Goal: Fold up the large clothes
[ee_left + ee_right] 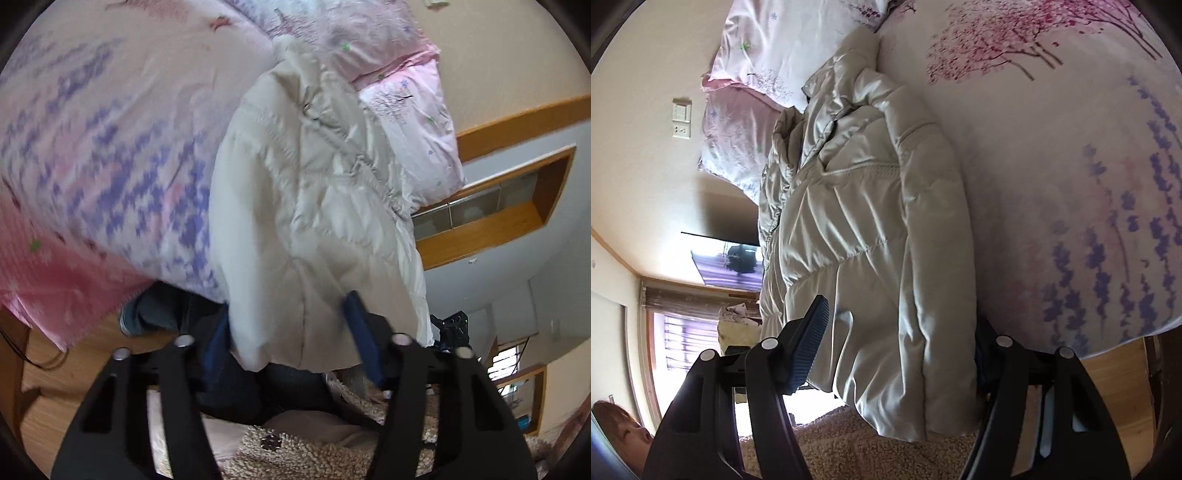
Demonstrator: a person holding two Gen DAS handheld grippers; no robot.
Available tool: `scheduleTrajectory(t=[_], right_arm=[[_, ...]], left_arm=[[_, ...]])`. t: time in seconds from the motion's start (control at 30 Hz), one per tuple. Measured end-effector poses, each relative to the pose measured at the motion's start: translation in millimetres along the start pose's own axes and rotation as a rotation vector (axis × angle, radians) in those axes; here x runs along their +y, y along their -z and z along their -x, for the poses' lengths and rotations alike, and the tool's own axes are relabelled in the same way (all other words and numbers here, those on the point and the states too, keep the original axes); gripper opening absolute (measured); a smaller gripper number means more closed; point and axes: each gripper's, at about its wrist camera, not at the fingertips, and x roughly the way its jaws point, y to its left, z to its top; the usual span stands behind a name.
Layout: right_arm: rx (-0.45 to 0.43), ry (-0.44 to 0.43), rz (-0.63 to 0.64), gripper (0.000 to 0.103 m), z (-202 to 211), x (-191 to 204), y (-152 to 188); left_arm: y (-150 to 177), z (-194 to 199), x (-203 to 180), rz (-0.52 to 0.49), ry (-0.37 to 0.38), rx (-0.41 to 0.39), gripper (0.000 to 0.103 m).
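Note:
A cream puffer jacket [295,184] lies lengthwise on the floral bed sheet [92,129], its collar toward the pillows. In the left wrist view its near hem sits between my left gripper's [288,339] blue pads [360,332], which press it from both sides. The right wrist view shows the same jacket [857,221] from the other side. My right gripper [901,332] is shut on a thick fold of the hem: one ribbed pad [809,343] lies against the fabric, and the other is hidden behind the jacket's bulk.
Pink pillows [413,110] [757,55] lie at the bed's head against the wall. The bed sheet [1052,184] ends just past the hem, over a wooden floor [44,387] [1115,387]. A person's fleece top [868,443] and leg [155,314] are close behind the grippers.

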Motion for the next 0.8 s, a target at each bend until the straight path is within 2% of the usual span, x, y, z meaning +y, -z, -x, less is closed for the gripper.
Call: scheduleTrajectory(t=[0.07,0.17,0.27,0.53,0.8], right_arm=[[0.008,0.021,0.015,0.051,-3.9,3.4,2.8],[-0.009,0.028,0.033,0.037,-3.1,8.7,6.5],[-0.042,0.018,0.054,0.028,1.7,17.5,7.8],[-0.204,-0.021,0.149,0.02,26.9,56.8,8.1],[-0.367,-0.08,0.241,0.018,44.5,106.5,-9.7]], left_arm=[[2.4,-1.0,-0.2,0.002,-0.01,-0.01,0.044],[4.1,3.0,-5.4,-0.006,-0.002,-0.037,0.028],[1.6,10.4,-11.8,-0.012,0.021,-0.078,0.02],[-12.2,18.8,-28.4,-0.039,0.04,-0.144,0.012],[-45.7,44.5,-69.2,-0.157,0.049,-0.268,0.011]])
